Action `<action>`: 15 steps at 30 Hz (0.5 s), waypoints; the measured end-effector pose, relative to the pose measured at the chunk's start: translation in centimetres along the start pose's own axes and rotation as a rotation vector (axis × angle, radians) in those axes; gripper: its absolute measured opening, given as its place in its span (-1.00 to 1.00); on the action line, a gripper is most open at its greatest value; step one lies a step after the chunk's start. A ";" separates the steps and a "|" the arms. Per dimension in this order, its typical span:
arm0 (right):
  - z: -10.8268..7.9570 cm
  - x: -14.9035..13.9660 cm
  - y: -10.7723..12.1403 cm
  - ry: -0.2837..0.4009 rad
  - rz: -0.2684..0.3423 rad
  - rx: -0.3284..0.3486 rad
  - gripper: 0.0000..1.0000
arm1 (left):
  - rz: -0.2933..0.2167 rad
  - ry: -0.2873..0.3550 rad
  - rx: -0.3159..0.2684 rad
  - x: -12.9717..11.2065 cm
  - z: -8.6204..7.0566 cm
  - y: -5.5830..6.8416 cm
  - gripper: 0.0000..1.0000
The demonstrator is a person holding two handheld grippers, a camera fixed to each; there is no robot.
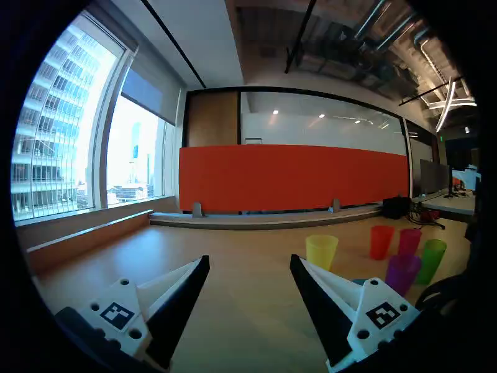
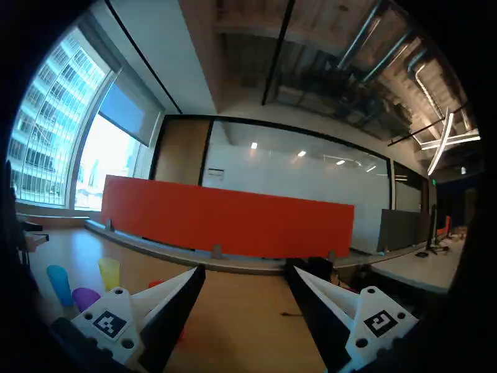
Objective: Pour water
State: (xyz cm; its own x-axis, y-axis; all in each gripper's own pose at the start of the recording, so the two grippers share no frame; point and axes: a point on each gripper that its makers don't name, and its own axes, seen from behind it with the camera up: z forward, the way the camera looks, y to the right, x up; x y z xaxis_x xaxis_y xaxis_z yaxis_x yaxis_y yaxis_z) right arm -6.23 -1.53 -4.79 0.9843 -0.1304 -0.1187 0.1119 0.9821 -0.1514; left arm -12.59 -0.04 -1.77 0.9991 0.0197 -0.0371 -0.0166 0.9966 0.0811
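yellow cup (image 1: 321, 250) and purple cup (image 1: 402, 273) upright, mouths up, on the wooden table (image 1: 248, 317) ahead-right of the left gripper (image 1: 249, 258), right gripper (image 2: 244, 268) angled up a bit, both claws spread wide, gripping nothing

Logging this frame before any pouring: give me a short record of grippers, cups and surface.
left gripper: open, holding nothing
right gripper: open, holding nothing
cups ahead of left gripper: yellow cup, red cup, pink cup, green cup, purple cup, all upright
cups left of right gripper: blue cup, plus yellow and purple ones
surface: wooden table
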 end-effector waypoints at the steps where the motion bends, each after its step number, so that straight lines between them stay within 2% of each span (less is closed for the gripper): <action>1: 0.1 -0.3 -0.1 -0.001 0.001 0.002 0.99 | 0.000 0.000 0.000 0.0 0.0 0.0 0.92; 8: 0.5 -3.3 -0.4 -0.029 0.023 0.003 1.00 | 0.000 0.000 0.000 0.0 0.1 0.1 0.92; 15: 0.5 -5.9 -0.8 -0.051 0.078 0.009 1.00 | 0.000 0.000 0.000 0.0 0.1 0.0 0.92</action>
State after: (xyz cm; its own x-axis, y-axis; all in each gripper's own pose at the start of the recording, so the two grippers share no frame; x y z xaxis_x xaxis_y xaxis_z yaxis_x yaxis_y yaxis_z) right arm -12.02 -1.48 -3.44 0.9957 -0.0463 -0.0798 0.0352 0.9902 -0.1350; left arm -12.61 -0.03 -1.69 0.9991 0.0199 -0.0373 -0.0169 0.9966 0.0812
